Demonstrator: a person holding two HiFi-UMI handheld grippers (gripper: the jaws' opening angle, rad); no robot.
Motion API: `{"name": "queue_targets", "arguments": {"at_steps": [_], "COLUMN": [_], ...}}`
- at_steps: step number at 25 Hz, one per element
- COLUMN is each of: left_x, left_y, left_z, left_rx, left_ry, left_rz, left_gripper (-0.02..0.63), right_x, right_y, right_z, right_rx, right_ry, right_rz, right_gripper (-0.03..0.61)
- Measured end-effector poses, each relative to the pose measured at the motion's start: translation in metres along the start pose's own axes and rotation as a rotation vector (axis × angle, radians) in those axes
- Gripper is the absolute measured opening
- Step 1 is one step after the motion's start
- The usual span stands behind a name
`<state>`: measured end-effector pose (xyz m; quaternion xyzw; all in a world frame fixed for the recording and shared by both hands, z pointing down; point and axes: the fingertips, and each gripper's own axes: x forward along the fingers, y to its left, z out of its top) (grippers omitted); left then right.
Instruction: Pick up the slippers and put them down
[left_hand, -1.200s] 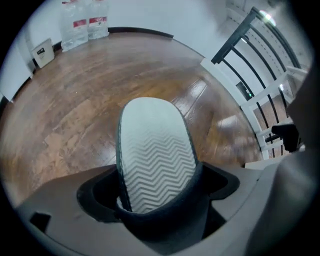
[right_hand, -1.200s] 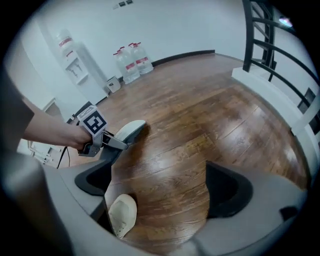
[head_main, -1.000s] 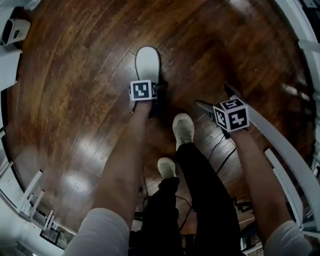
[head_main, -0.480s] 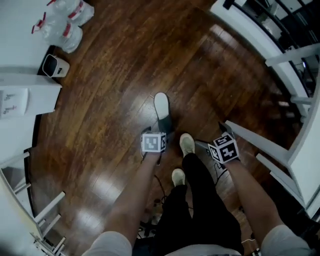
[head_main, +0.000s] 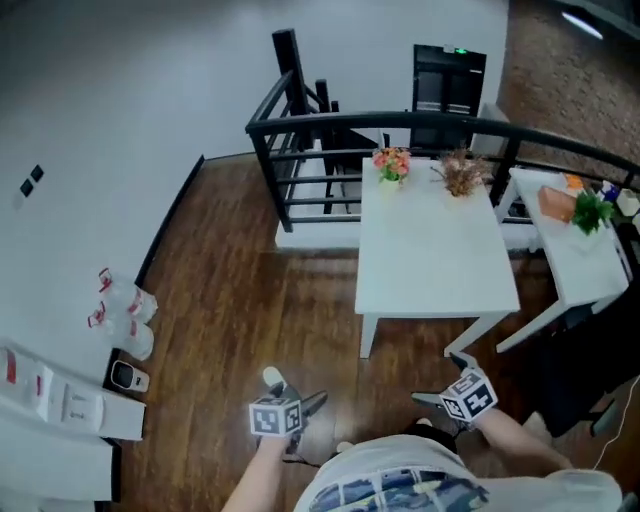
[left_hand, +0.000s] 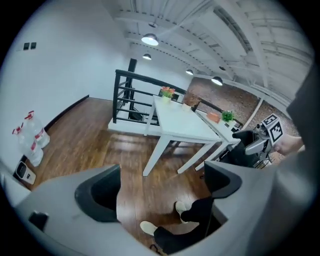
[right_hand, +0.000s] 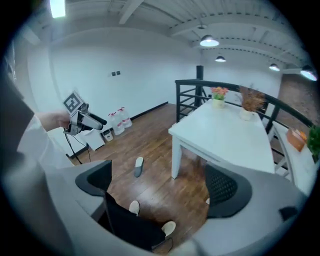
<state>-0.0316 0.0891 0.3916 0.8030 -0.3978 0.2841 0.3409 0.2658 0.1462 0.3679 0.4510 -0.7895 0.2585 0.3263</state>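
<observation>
Because the left gripper (left_hand: 165, 186) and the right gripper (right_hand: 159, 186) have open, empty fingers well apart from the slipper (right_hand: 138, 166) on the floor (right_hand: 150, 131), we may misjudge the reach.

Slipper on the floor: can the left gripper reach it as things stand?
Probably yes: the slipper lies on bare floor, nothing around it; the left gripper is empty, jaws apart, but must come down.

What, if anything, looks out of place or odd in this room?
One slipper lies alone on the wooden floor, out in the open near the white table, with no partner beside it. A pack of water bottles also sits on the floor against the wall. Nothing looks spilled or broken.
</observation>
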Motion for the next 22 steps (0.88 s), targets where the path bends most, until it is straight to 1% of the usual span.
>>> {"name": "queue_targets", "arguments": {"at_steps": [2,6,8,11,13,16,22], "left_x": [0.015,0.071,0.097,0.126,0.137,0.145,0.146], "left_y": [-0.054,-0.185,-0.239,-0.297,-0.321,-0.346,-0.359], "left_z": [0.013,0.039,0.046,0.052,0.053,0.055,0.058], "left_rx": [0.039,0.069,0.098,0.134,0.149,0.16,0.16], "left_ry": [-0.008,-0.002,0.01,0.024,0.03,0.032,0.029], "left_rz": [-0.016,-0.051,-0.062,-0.06,-0.056,-0.057,-0.039], "left_gripper": [0.523,0.523,0.523,0.523,0.523,0.523,0.523], "right_x": [-0.057,-0.17,-0.205,-0.236,-0.246,-0.252,-0.247], "right_y": [-0.048,-0.159,-0.201,-0.241,-0.257,-0.271,-0.274], "right_z": [-0.033,-0.101,-0.131,-0.169,-0.186,-0.196,-0.193], "right_rx": [0.063,0.144,0.169,0.193,0.191,0.183,0.156], "right_ry": [-0.049,-0.127,-0.148,-0.147,-0.143,-0.138,-0.138], "right_rz": [-0.059,-0.158,-0.192,-0.2,-0.196,-0.176,-0.124], "right_gripper": [0.597,0.596,0.595,0.595,0.595,0.595,0.595]}}
